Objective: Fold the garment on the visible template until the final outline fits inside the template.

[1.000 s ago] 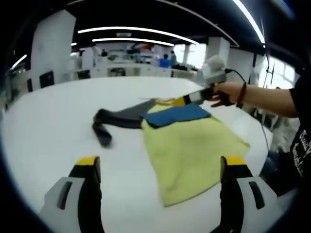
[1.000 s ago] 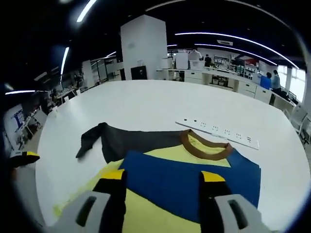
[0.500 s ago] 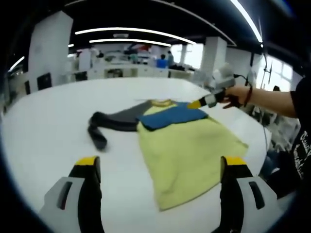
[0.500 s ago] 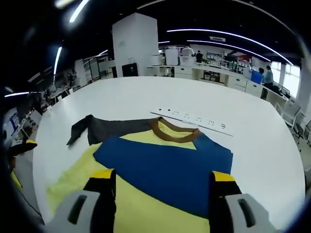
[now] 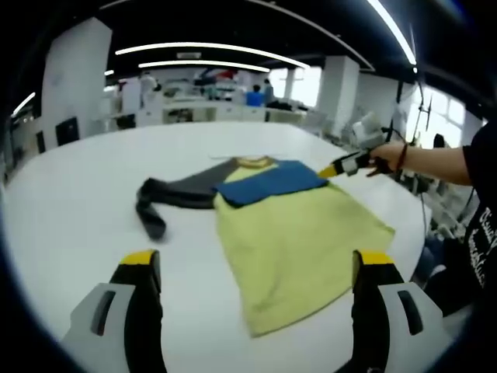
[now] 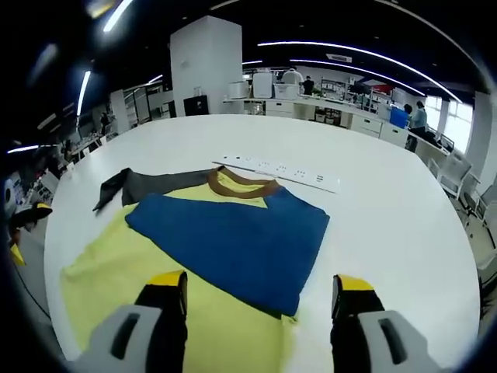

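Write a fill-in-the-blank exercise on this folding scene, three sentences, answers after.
1. The garment lies on a ____ table.
2. Across the garment's chest runs a ____ panel.
3. Its dark grey sleeve lies stretched out on the table, while the left claw and right claw both stand ____, holding nothing.

Answers: white; blue; open

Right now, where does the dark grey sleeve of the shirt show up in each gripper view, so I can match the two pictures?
Left gripper view: the dark grey sleeve lies left of centre, stretching leftward from the blue panel and bending toward the camera.
Right gripper view: the sleeve sits at upper left, beyond the yellow body.
Shared landmark: the brown collar, where sleeve, blue panel and yellow fabric meet.
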Available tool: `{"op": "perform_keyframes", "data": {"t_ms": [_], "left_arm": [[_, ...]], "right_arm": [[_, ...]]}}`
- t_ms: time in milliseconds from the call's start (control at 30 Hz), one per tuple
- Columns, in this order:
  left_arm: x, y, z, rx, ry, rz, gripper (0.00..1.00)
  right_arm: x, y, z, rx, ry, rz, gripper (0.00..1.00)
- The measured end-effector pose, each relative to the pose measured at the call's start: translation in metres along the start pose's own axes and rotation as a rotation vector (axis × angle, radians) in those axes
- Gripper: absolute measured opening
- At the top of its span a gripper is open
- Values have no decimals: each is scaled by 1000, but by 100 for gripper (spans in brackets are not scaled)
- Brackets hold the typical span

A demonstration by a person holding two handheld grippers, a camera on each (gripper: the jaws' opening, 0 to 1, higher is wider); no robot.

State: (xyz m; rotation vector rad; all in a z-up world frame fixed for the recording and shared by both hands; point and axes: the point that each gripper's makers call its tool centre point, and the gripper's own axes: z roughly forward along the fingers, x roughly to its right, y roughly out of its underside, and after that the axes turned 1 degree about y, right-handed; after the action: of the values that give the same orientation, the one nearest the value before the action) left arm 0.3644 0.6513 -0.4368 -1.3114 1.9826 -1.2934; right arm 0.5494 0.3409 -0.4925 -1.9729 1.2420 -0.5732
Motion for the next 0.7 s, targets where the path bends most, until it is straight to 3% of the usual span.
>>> {"op": "perform_keyframes", "data": {"t_ms": [567, 700], "left_arm": [[2, 0, -1, -11, -4, 8, 99], [1, 0, -1, -13, -6, 7, 99]], "right_arm": [[30, 35, -1, -59, 54, -7, 22], [32, 40, 1, -58, 64, -1, 16]]}}
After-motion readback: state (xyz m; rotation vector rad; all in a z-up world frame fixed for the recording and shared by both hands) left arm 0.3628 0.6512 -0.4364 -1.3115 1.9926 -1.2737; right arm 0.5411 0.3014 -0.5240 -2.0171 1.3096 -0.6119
